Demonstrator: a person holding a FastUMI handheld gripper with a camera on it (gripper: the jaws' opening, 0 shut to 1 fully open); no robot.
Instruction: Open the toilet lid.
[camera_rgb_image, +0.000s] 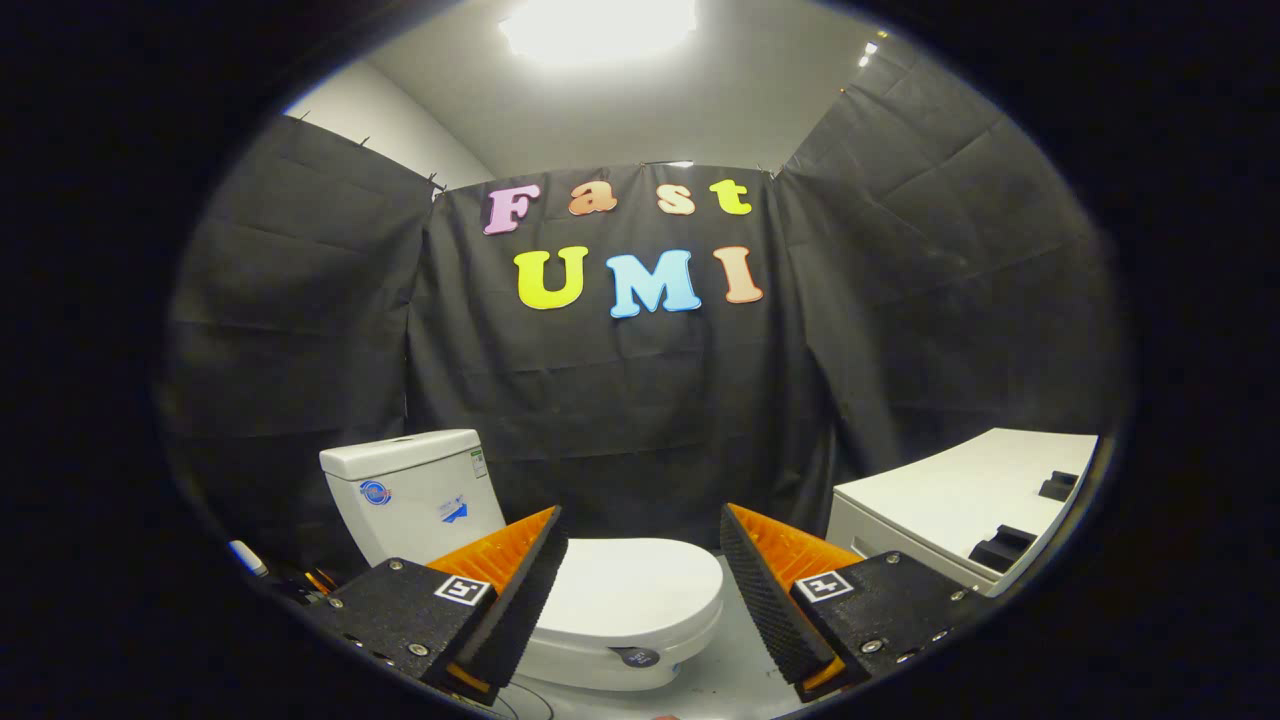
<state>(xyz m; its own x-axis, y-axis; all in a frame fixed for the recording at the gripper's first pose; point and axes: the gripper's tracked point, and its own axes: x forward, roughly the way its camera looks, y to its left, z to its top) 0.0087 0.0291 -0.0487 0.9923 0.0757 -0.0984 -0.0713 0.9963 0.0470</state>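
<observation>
A white toilet stands just ahead of my fingers, its lid (630, 595) lying flat and closed over the bowl. Its white cistern (415, 495) rises behind the left finger, against the black cloth wall. My gripper (645, 535) is open, held above and short of the lid, with a wide gap between the fingers and nothing in it. The left finger (520, 590) covers the lid's left part. A small dark tag (636, 656) sits on the front of the seat rim.
A white table (960, 505) with two dark blocks on it stands to the right of the toilet, beyond the right finger. Some small items lie low beside the cistern on the left. Pale floor (730, 680) shows between toilet and table.
</observation>
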